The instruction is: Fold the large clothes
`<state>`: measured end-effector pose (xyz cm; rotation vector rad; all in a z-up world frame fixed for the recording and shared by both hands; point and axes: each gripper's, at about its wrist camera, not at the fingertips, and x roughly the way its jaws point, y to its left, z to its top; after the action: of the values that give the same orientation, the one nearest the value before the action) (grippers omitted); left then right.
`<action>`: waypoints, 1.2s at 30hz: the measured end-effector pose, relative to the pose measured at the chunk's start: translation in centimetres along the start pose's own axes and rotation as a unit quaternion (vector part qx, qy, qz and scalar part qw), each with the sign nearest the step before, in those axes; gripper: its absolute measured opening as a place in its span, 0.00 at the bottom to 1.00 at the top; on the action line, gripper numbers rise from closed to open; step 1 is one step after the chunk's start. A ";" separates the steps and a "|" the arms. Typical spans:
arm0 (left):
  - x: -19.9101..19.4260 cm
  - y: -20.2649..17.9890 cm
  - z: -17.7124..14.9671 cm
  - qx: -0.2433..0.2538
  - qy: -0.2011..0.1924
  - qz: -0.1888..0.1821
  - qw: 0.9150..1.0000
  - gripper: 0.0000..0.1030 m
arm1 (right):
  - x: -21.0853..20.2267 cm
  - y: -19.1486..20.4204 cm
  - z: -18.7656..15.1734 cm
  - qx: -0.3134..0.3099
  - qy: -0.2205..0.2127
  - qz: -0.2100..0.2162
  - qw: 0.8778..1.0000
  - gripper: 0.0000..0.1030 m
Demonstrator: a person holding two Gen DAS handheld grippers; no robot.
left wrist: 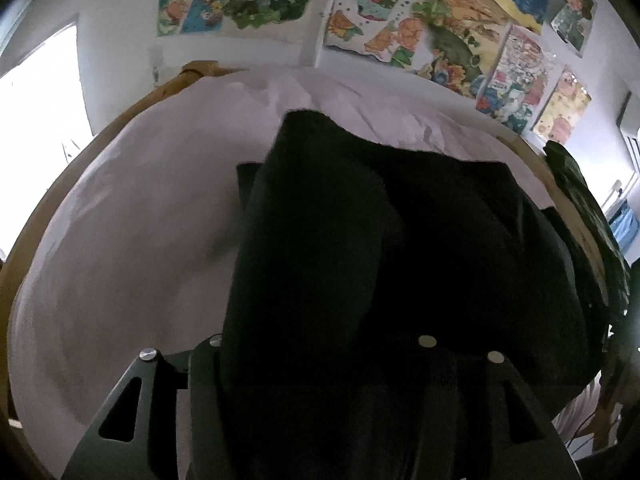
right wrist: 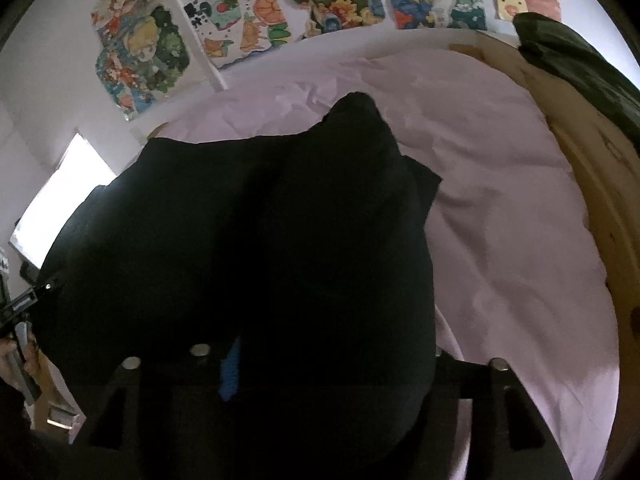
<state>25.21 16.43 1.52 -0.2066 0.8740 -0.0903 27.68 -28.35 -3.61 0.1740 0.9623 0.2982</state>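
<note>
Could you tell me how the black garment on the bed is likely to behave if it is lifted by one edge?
The black garment looks soft and bunched, so it will probably droop. Its thick folds suggest some weight. On the smooth pale sheet it may slide.

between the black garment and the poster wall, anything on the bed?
Only bare, wrinkled pink sheet between the black garment and the posters; both wrist views show it.
</note>
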 end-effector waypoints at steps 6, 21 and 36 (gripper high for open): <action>-4.4 0.5 -0.7 -0.015 -0.068 0.039 0.997 0.72 | -1.5 0.6 -0.9 -0.003 -0.017 -0.039 0.999 0.81; -12.4 -3.4 -5.6 -0.019 -0.175 0.036 0.984 0.87 | -9.7 3.9 -5.1 -0.033 -0.168 -0.068 0.983 1.00; -16.5 -10.7 -13.0 0.069 -0.249 0.020 0.966 0.98 | -15.1 8.2 -11.2 -0.060 -0.251 -0.050 0.965 1.00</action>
<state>4.72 6.86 8.16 -0.0737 0.3669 -0.0572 8.90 -25.34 4.18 0.0823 0.4461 0.2039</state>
